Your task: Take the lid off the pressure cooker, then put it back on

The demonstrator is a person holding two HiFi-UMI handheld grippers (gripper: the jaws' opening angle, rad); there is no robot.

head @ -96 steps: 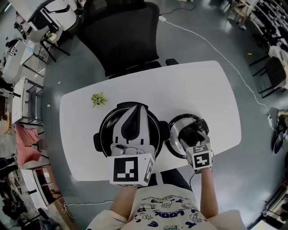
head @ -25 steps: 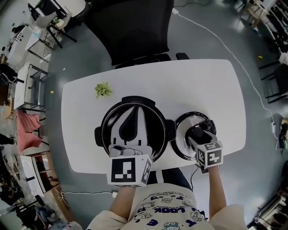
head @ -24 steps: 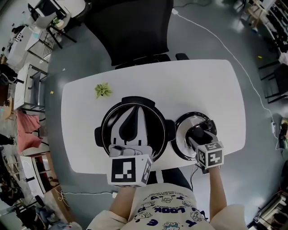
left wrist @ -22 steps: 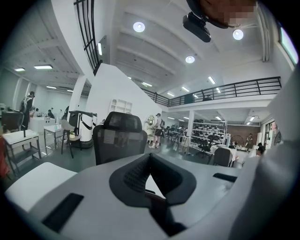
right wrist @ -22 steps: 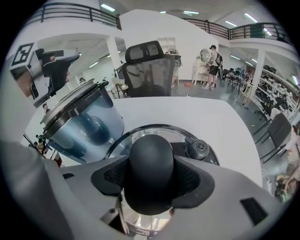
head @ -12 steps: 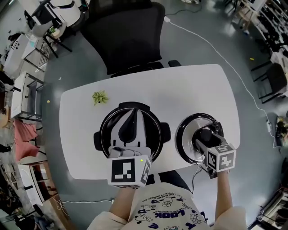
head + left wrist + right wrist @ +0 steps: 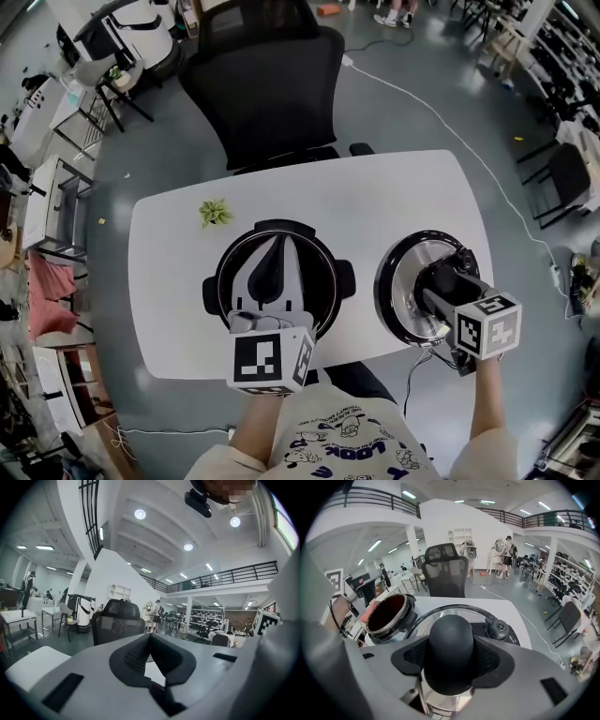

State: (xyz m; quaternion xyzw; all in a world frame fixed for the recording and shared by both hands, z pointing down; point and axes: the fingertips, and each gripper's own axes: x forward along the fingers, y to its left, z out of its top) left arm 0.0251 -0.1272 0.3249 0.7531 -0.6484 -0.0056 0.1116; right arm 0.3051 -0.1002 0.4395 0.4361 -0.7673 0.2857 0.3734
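One pressure cooker (image 7: 223,274), open. One lid (image 7: 411,272): polished steel, black rim, black knob (image 7: 451,637). Right gripper (image 7: 442,283) clamps the knob; left gripper (image 7: 150,651) closed, empty.

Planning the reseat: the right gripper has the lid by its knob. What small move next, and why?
Probably carry the lid sideways toward the open pot: the right gripper is clamped on the knob, and the lid is held up beside the pot, not over it.
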